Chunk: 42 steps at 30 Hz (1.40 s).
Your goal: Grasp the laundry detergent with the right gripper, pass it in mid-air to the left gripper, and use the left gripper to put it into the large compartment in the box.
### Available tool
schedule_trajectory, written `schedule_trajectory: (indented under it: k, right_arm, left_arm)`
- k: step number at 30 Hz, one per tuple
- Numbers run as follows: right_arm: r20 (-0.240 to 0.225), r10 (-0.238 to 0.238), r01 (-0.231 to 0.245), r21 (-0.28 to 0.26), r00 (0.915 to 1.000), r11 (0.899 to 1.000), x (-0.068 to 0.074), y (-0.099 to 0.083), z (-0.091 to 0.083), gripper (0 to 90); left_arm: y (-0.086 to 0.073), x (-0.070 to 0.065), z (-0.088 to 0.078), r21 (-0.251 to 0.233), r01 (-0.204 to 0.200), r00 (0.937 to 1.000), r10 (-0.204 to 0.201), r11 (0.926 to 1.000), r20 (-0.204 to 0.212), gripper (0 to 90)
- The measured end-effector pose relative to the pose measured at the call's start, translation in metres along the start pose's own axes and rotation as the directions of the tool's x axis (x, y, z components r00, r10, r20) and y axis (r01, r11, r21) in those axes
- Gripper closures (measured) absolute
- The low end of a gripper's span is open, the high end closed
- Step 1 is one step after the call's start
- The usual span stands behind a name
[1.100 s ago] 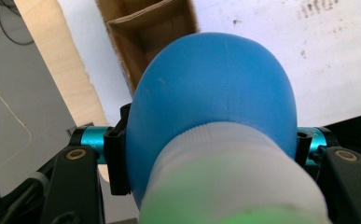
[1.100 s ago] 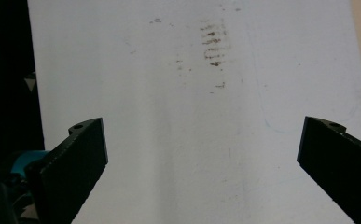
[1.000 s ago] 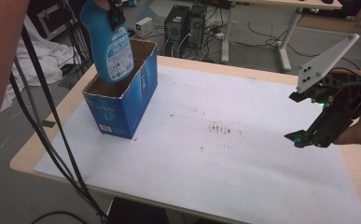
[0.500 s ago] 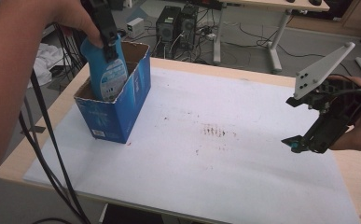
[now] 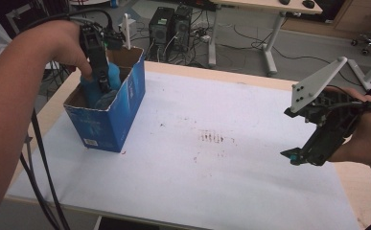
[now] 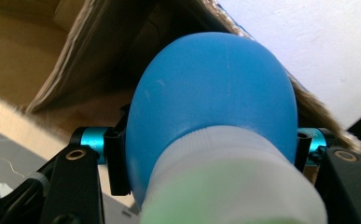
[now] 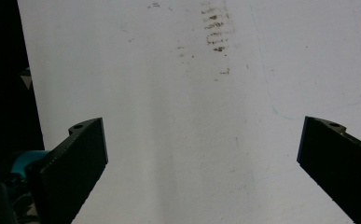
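The left hand-held gripper [image 5: 99, 79] pinched a blue plastic bottle [image 5: 104, 86] inside the open blue cardboard box [image 5: 107, 122]; the right hand-held gripper [image 7: 201, 149] hung spread

Black two-jaw tools with teal fittings: left tool [image 5: 97, 52] trailing black cables, right tool [image 5: 317, 143] topped by a grey three-cornered plate [image 5: 317, 84] with dark screws.

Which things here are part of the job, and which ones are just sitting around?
Part of the job:
- blue plastic bottle with a pale cap, clamped in the left hand-held gripper
- open blue cardboard box, with the bottle partly down inside it

Just sitting around:
- right hand-held gripper, open, hovering over the sheet
- stained white sheet on the wooden table
- black computer towers on the floor
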State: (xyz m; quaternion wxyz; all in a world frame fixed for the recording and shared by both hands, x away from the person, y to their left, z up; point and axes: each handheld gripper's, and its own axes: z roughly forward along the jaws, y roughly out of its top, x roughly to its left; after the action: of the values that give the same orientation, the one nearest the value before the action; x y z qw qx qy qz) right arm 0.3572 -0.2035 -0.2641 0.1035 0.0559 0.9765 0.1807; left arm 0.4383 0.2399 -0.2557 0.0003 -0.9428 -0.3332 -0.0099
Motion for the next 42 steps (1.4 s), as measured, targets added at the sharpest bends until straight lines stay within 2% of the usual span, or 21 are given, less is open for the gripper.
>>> schedule_trajectory:
  k: [1,6,13,15,20,24,34,40,42]
  right_arm:
    - [0.0,0.003,-0.003,0.002,1.0,1.0,0.0,0.0,0.0,0.9]
    - [-0.003,-0.002,0.002,-0.003,1.0,1.0,0.001,0.002,0.003,0.9]
    - [-0.01,0.0,0.0,0.002,1.0,1.0,0.0,0.003,0.009,0.9]
    - [-0.011,0.002,-0.002,0.001,0.9999,1.0,-0.001,0.004,0.01,0.9]
    - [-0.011,0.004,-0.004,0.002,0.9999,1.0,-0.002,0.004,0.01,0.9]
    - [-0.016,0.002,-0.002,-0.001,0.9999,1.0,-0.002,0.002,0.011,0.9]
    - [-0.023,0.005,-0.005,-0.005,0.9997,1.0,0.0,-0.001,0.013,0.9]
    - [-0.03,0.004,-0.004,-0.008,0.9995,1.0,-0.002,-0.002,0.013,0.9]
    - [-0.031,0.007,-0.007,-0.011,0.9995,1.0,-0.003,-0.003,0.013,0.9]
  left_arm:
    - [0.0,0.001,0.004,0.007,0.001,1.0,-0.001,1.0,0.004,37.6]
    - [0.003,0.004,0.02,0.011,-0.053,0.9986,0.053,0.9985,0.006,37.5]
    - [0.002,0.005,0.033,0.014,-0.076,0.9969,0.076,0.997,0.019,37.4]
    - [0.001,0.007,0.033,-0.002,-0.068,0.9974,0.068,0.9977,0.022,37.4]
    - [0.0,0.007,0.033,0.006,-0.069,0.9972,0.069,0.9976,0.03,37.0]
    - [0.0,0.008,0.031,-0.013,-0.063,0.9976,0.063,0.9979,0.03,34.4]
    - [0.002,0.007,0.026,0.013,-0.067,0.9974,0.066,0.9977,0.027,26.2]
    - [-0.003,0.008,0.017,0.004,-0.053,0.9983,0.053,0.9986,0.027,25.7]
    - [-0.005,0.008,0.012,0.0,-0.05,0.9984,0.05,0.9987,0.026,22.2]
